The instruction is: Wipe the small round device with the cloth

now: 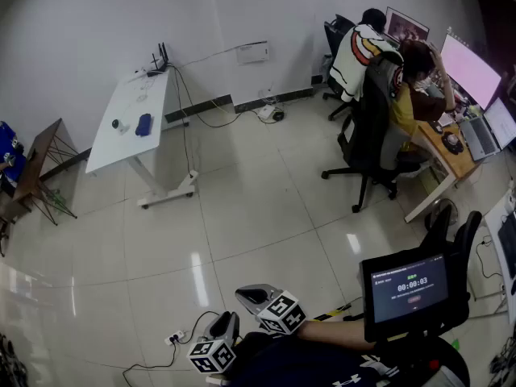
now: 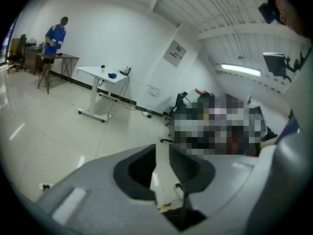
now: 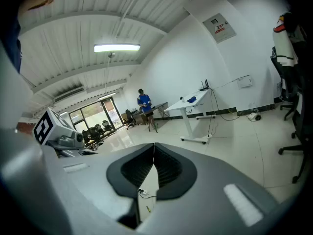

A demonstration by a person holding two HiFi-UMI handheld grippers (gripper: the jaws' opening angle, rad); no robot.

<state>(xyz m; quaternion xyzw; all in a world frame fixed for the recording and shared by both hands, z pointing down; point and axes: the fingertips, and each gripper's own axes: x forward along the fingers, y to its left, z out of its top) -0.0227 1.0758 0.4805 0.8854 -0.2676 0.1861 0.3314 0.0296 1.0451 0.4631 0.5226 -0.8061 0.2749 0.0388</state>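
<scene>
Two grippers are seen at the near edge: the left hand-held gripper [image 2: 163, 148] is narrowly parted around nothing, and the right hand-held gripper [image 3: 154, 148] is closed and empty. One small round pale device [image 1: 118, 124] and one blue cloth [image 1: 143, 125] are set just beside each other on the one white counter [image 1: 113, 147], far left.

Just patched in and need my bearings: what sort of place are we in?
Probably an open office or lab: a white desk holding the device and blue cloth, people at monitors in office chairs, and a tiled floor.
</scene>
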